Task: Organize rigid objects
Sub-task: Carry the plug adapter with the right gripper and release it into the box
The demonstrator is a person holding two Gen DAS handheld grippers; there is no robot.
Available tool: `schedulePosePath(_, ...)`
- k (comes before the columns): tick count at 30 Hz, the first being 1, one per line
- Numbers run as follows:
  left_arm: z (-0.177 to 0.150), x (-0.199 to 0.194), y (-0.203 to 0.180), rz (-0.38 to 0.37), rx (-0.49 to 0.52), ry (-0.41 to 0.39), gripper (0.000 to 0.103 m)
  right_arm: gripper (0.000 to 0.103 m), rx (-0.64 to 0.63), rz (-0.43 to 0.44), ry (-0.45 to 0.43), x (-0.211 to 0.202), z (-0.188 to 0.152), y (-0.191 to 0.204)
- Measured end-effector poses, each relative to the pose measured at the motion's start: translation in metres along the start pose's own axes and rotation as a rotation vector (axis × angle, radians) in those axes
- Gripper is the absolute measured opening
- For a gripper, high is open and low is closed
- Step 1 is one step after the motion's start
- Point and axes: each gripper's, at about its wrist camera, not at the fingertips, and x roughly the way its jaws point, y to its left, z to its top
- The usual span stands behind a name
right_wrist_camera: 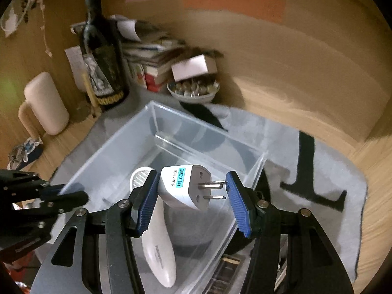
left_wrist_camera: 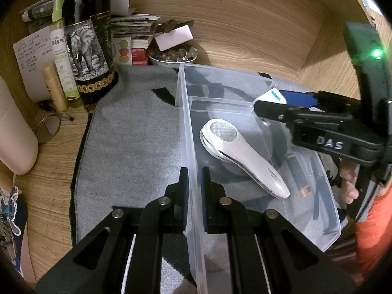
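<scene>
Two handheld grippers work over a clear plastic bin [left_wrist_camera: 245, 103] that sits on a grey felt mat [left_wrist_camera: 127, 147] spread across a wooden tabletop [left_wrist_camera: 54, 183]. The left gripper [left_wrist_camera: 194, 183] has its jaws pressed together on the bin's near side wall, pinching the thin clear plastic between the blue pads. The right gripper [right_wrist_camera: 191, 191] hangs above the bin's open top with its jaws pinching a white travel adapter [right_wrist_camera: 182, 187]: one blue pad presses on the rounded back of the adapter, the other meets the tips of its two metal prongs. The adapter is in the air above the bin, not touching it. Inside the bin, a white handheld device [left_wrist_camera: 241, 154] with a round mesh head lies flat on the bottom, and a battery [left_wrist_camera: 297, 176] lies beside it, closer to the far side wall. Beyond the bin's far end stand a dark bottle [left_wrist_camera: 90, 41] with an elephant label, a bowl of small beads [left_wrist_camera: 172, 57] and a pile of papers [left_wrist_camera: 134, 24]. Beside the bin's far side wall, fingers [left_wrist_camera: 350, 186] and an orange sleeve [left_wrist_camera: 374, 225] show.
</scene>
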Motion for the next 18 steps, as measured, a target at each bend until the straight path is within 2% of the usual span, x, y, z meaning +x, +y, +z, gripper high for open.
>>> schedulePosePath(18, 0.001, 0.001, 0.001, -0.002, 0.001, 0.002, 0.007, 0.053, -0.055, -0.012, 0.076, 0.022, -0.005, 0.006)
